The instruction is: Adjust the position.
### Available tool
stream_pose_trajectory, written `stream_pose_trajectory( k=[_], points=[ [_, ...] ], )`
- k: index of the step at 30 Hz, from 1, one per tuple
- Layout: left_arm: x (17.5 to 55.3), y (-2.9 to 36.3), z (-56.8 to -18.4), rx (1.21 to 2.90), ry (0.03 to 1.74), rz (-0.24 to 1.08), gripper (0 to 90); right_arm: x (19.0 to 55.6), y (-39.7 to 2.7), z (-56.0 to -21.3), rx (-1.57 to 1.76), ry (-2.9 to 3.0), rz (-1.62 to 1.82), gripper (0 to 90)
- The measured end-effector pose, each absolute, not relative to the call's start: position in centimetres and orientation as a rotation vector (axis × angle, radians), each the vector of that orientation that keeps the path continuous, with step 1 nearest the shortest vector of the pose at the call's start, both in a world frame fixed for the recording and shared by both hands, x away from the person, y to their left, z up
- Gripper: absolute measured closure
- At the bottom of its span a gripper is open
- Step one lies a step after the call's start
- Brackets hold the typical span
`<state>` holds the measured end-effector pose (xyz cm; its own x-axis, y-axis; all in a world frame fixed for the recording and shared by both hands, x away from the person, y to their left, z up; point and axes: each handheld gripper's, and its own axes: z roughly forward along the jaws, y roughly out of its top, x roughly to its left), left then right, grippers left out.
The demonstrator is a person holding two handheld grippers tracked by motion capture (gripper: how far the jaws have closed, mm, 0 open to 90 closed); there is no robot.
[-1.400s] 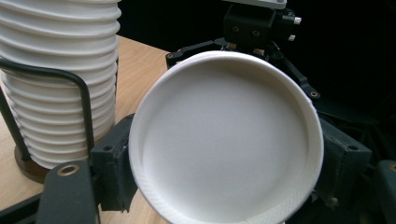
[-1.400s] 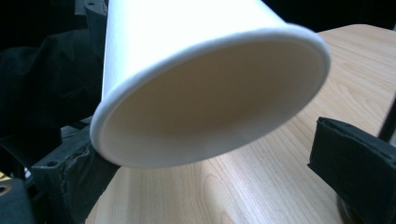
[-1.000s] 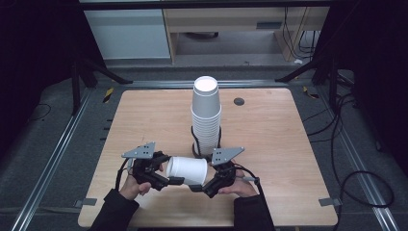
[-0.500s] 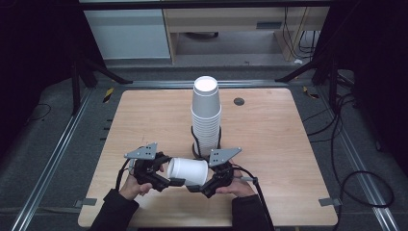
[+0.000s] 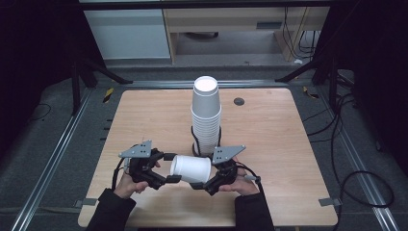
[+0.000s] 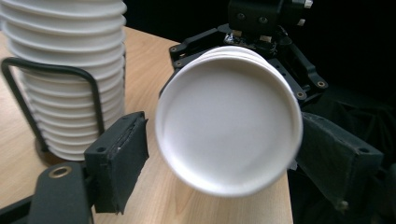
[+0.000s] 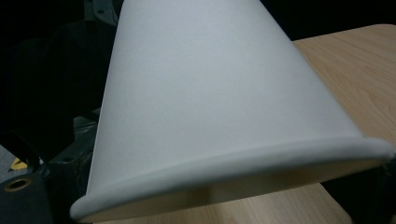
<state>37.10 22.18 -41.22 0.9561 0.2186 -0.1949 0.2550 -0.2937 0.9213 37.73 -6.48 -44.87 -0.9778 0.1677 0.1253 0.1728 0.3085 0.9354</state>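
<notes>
High view: a white paper cup (image 5: 191, 168) is held sideways between the left gripper (image 5: 166, 168), jaws apart, and the right gripper (image 5: 206, 180), clamped on it; behind, a cup stack (image 5: 206, 115) stands in a wire holder (image 5: 195, 142).

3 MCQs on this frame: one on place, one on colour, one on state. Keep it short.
1. Where does the stack of cups stand?
A. about mid-table, beyond the grippers
B. on the floor
C. at the table's near left corner

2. What colour is the held cup?
A. red
B. white
C. blue

3. How does the held cup lie?
A. upright on its base
B. on its side between the left gripper and the right gripper
C. nested on the stack

Key: 1 A, the high view shows the stack on the table past both hands. 2 B, it is white in every view. 3 B, its closed base faces the left gripper.
</notes>
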Motion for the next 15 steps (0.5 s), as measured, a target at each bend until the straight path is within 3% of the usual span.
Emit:
stream_pose_trajectory(
  k=[15],
  points=[
    [37.5, 23.0, -41.7, 2.061, 0.407, 0.056, 14.9, 39.4, -6.5, -40.2, -0.243, -2.841, -1.54, 7.5]
  ],
)
